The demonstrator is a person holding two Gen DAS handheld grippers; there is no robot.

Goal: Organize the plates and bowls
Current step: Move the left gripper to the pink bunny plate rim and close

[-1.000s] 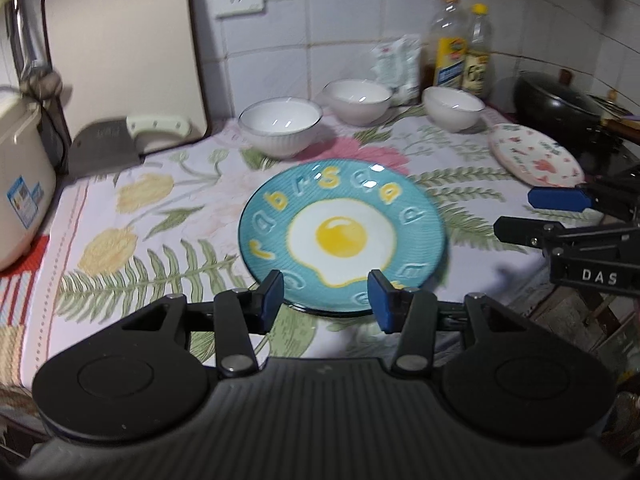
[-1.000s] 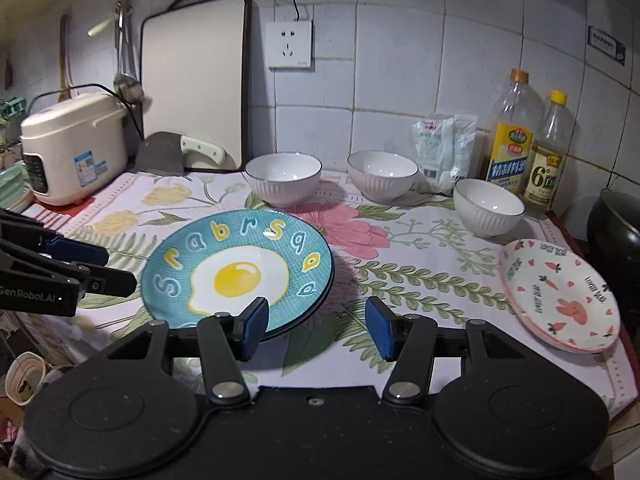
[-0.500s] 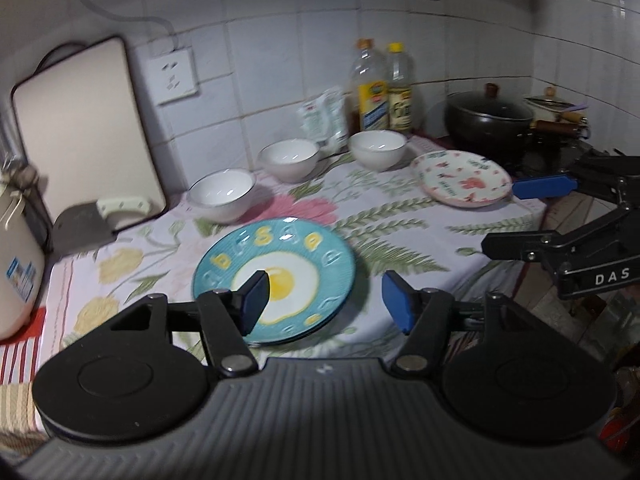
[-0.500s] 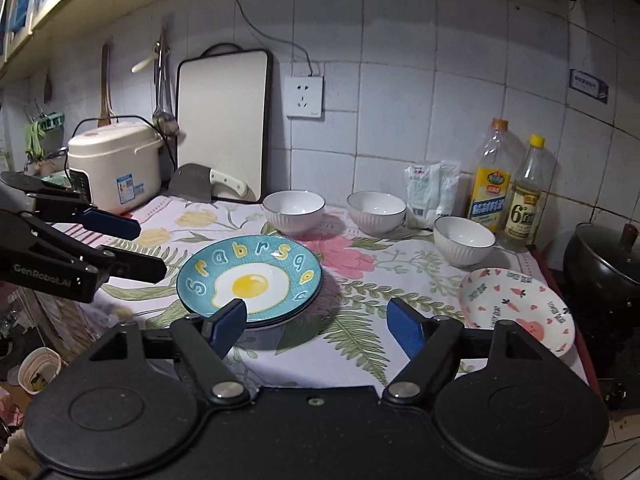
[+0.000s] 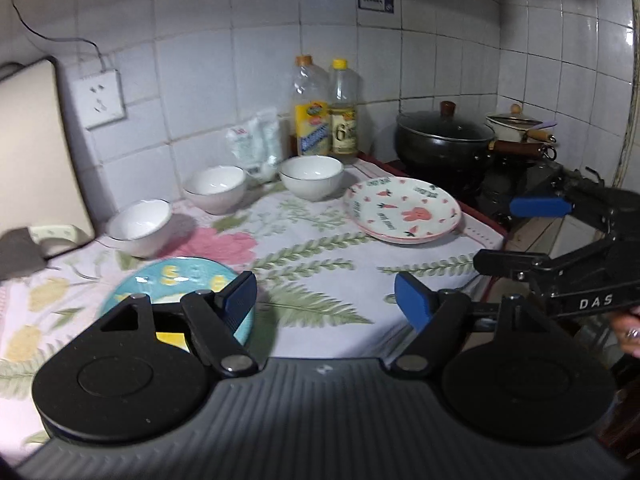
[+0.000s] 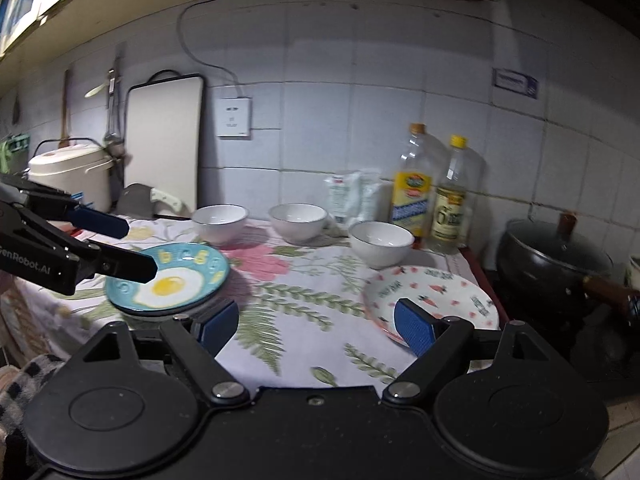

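Left claw and right claw opening, empty — bare cloth between blue plate and pink plate.

White letters "DAS" stand on the black body of the right gripper, seen in the left wrist view — and "enRobot.AI", its start cut off by the frame edge, on the left gripper in the right wrist view. The blue egg plate carries raised yellow letters, "b", "a", "S" among them; the bottle labels and the blue wall sign are too blurred to read.
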